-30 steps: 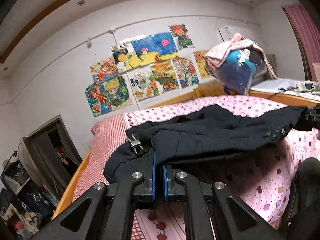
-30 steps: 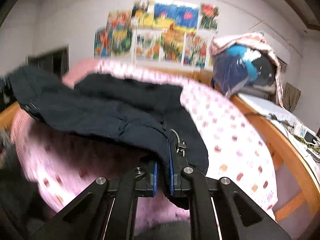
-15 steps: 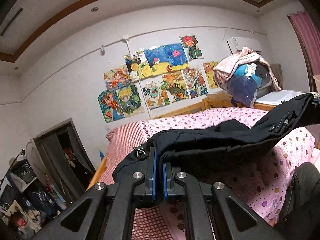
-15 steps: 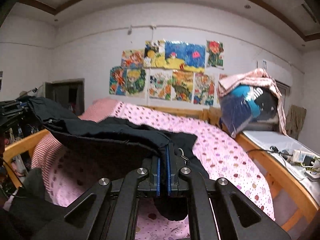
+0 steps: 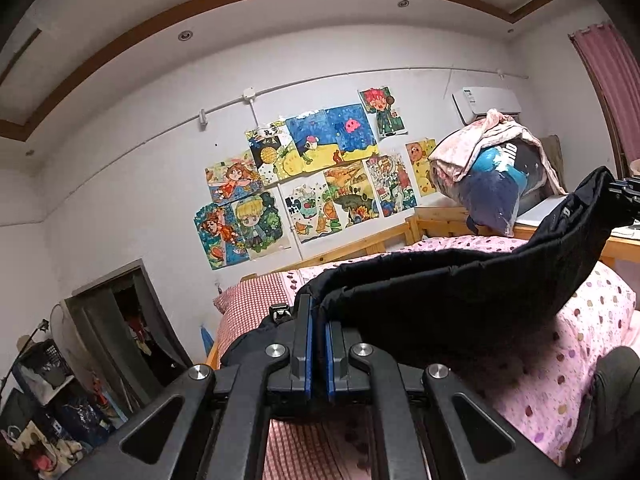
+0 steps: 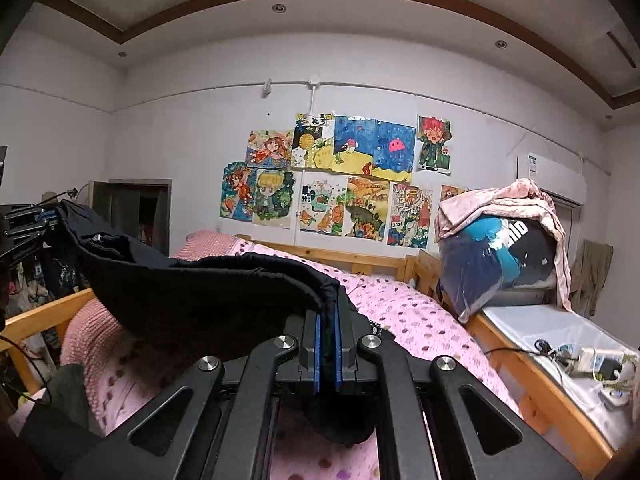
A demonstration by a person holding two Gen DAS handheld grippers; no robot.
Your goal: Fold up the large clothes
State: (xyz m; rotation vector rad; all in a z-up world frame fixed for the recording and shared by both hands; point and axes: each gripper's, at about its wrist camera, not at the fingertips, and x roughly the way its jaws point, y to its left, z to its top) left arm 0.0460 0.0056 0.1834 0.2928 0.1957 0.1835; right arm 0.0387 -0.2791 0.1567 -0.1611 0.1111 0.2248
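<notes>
A large black garment (image 5: 452,292) hangs stretched in the air between both grippers, above the pink dotted bed (image 5: 592,312). My left gripper (image 5: 317,312) is shut on one end of it, a black buckle (image 5: 280,313) showing beside the jaws. The other end rises to my right gripper (image 5: 622,194) at the right edge of the left wrist view. In the right wrist view my right gripper (image 6: 328,304) is shut on the black garment (image 6: 192,292), which runs left to the left gripper (image 6: 28,220). Loose cloth droops below the jaws.
A wooden bed frame (image 6: 532,376) borders the pink dotted bed (image 6: 420,320). A bundle of bagged bedding (image 6: 500,256) sits on a white surface with cables (image 6: 592,360) to the right. Drawings (image 6: 340,184) cover the far wall. A dark doorway (image 5: 124,320) and cluttered shelves (image 5: 44,392) stand at left.
Both grippers have risen with the garment, lifting it off the bed; it now hangs taut between them instead of lying spread on the bedding.
</notes>
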